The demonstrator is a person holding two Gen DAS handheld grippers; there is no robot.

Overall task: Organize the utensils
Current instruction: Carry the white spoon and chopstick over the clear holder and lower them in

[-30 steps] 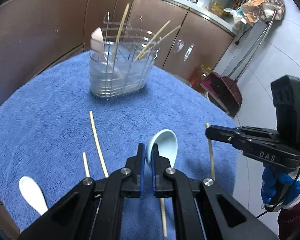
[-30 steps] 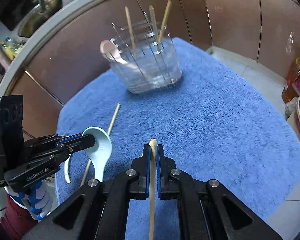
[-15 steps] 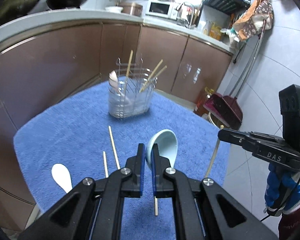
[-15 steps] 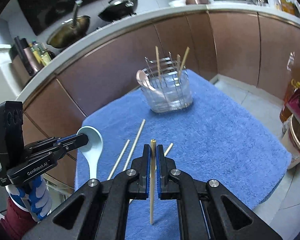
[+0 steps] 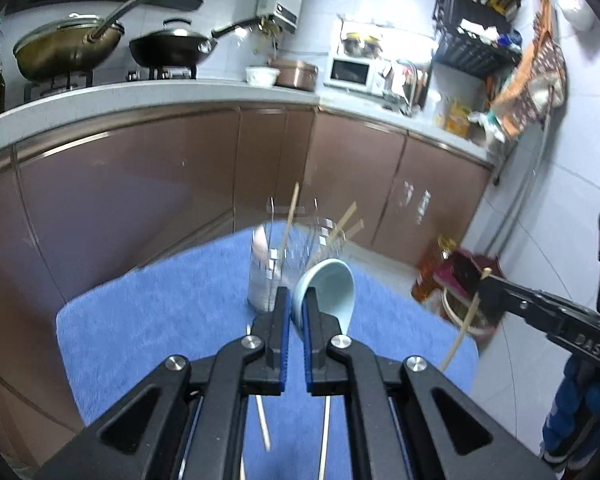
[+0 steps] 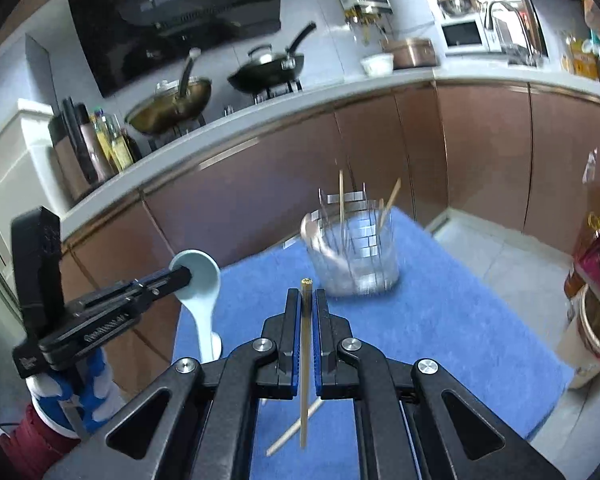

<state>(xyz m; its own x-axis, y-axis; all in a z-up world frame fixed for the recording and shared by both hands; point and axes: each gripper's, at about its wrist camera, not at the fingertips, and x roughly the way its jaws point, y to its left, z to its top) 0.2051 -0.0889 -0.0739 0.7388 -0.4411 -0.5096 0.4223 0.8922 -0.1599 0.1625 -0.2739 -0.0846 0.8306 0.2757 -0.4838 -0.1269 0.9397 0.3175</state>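
Your left gripper [image 5: 296, 304] is clamped on the rim of a pale blue ceramic spoon [image 5: 330, 290], bowl tipped up and handle hanging down, held in the air above the near part of the blue towel [image 5: 160, 312]. Your right gripper [image 6: 308, 300] is pinched tight on a single wooden chopstick [image 6: 305, 360], which runs between the fingers and points forward. Below it, loose chopsticks [image 6: 296, 426] lie on the towel near you. Farther out, on the far side of the towel, stands the clear utensil holder [image 6: 352, 252], with several chopsticks leaning upright inside it. Beyond it run the brown cabinets [image 6: 260, 184].
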